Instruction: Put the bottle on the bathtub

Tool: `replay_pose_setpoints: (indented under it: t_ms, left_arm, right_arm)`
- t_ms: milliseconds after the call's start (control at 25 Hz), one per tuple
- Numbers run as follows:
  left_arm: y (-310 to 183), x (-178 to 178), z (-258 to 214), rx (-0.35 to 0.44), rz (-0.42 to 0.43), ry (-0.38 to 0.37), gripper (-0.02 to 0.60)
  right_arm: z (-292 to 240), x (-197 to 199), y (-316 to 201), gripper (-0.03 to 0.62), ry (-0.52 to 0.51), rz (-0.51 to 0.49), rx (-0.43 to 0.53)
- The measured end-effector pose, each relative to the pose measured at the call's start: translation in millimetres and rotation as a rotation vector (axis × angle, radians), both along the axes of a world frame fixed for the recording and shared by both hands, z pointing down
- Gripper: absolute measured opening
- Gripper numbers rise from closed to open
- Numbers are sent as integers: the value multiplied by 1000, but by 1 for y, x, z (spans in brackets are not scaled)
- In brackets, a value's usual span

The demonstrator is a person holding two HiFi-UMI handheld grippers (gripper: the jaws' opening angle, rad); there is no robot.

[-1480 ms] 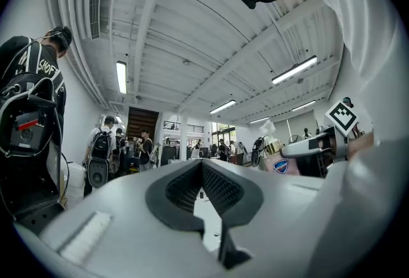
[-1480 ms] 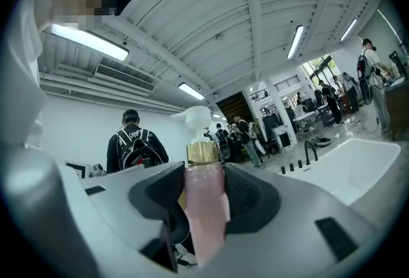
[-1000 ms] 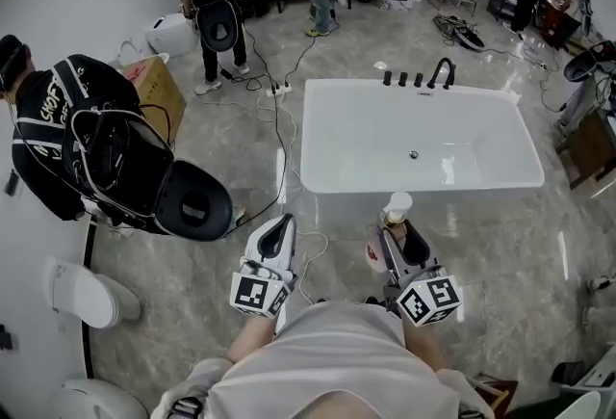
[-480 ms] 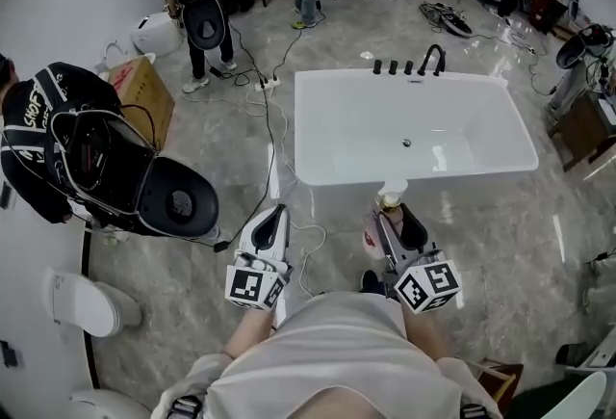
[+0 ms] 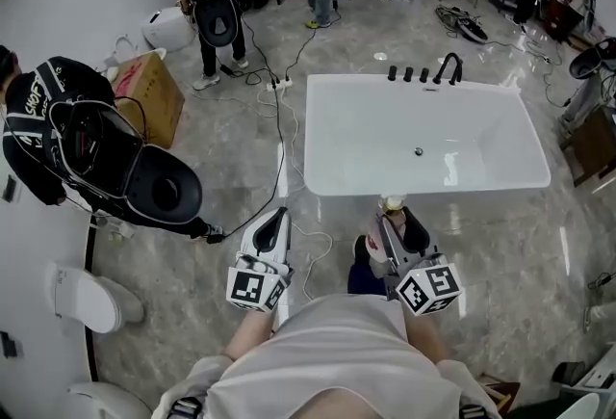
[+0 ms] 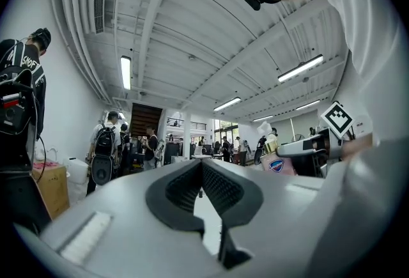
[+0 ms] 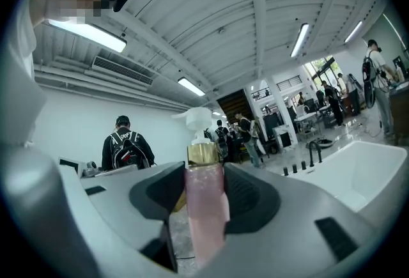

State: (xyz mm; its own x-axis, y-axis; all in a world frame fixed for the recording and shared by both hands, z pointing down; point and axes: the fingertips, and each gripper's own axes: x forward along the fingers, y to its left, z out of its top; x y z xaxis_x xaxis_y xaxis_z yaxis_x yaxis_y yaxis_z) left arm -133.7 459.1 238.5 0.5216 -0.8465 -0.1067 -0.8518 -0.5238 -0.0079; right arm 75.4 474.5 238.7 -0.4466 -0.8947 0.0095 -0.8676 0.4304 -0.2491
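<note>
**Carrying phase.** The pink pump bottle [image 7: 206, 209] is being pinched upright between the jaws of the right gripper [image 5: 395, 224]. Its white pump is being held just short of the near rim of the bathtub [image 5: 481, 186]. Compared with a second ago, the grip is being kept unchanged while the tub is being approached on foot. The left gripper [image 5: 276, 220] is being carried with its jaws pressed together on nothing. Setting the bottle on the rim is judged as still to come

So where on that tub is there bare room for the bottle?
The near rim of the bathtub, right ahead of the bottle in the right gripper, looks bare end to end, as do both side rims. The far rim is crowded: the faucet and three knobs stand there.
</note>
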Motion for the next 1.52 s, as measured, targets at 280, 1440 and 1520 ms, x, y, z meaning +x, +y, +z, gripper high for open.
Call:
replay_pose_setpoints:
  t_ms: [280, 1440, 1520]
  left_arm:
    - [-81, -9, 26, -32, -36, 6, 2]
    - [-390, 61, -14, -133, -126, -23, 2]
    - [-399, 59, -17, -141, -107, -20, 3]
  right_arm:
    - [30, -7, -88, 194, -8, -44, -15]
    - [-21, 67, -427, 192, 7, -154, -72]
    - [-26, 62, -435, 192, 8, -145, -76]
